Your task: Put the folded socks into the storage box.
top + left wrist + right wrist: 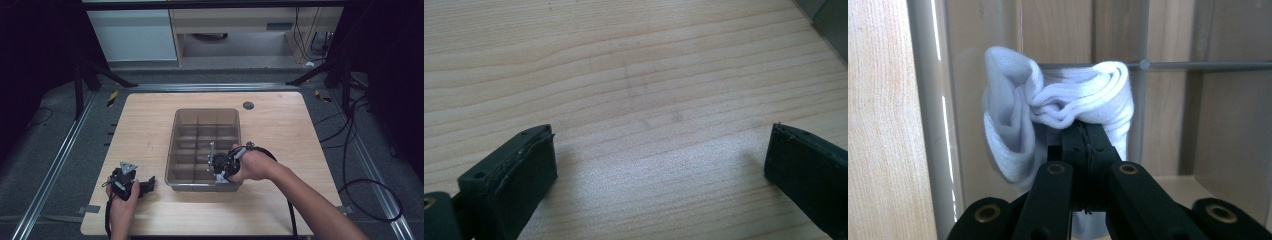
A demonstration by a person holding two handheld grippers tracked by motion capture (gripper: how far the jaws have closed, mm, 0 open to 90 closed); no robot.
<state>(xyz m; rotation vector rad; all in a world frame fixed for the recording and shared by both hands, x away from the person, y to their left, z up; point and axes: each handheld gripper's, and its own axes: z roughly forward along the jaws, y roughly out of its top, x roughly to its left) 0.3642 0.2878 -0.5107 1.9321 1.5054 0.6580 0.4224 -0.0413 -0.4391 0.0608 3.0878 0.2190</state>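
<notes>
A clear plastic divided box (172, 150) stands in the middle of the wooden table (280, 125). My right gripper (220, 172) hangs over the box's near right corner. In the right gripper view its jaws are shut on a bunched white sock (1013, 115), which sits in a compartment beside the box wall (928, 125); the right gripper (1087, 132) pinches the sock's folded edge. My left gripper (149, 184) rests on the table left of the box. In the left gripper view the left gripper (659, 155) stands open over bare wood, with nothing between its pads.
The box's grey dividers (1198, 65) form several compartments. A round dark grommet (248, 105) sits near the table's far edge. Cables (370, 195) trail on the floor at the right. Metal rails (55, 165) run along both sides of the table.
</notes>
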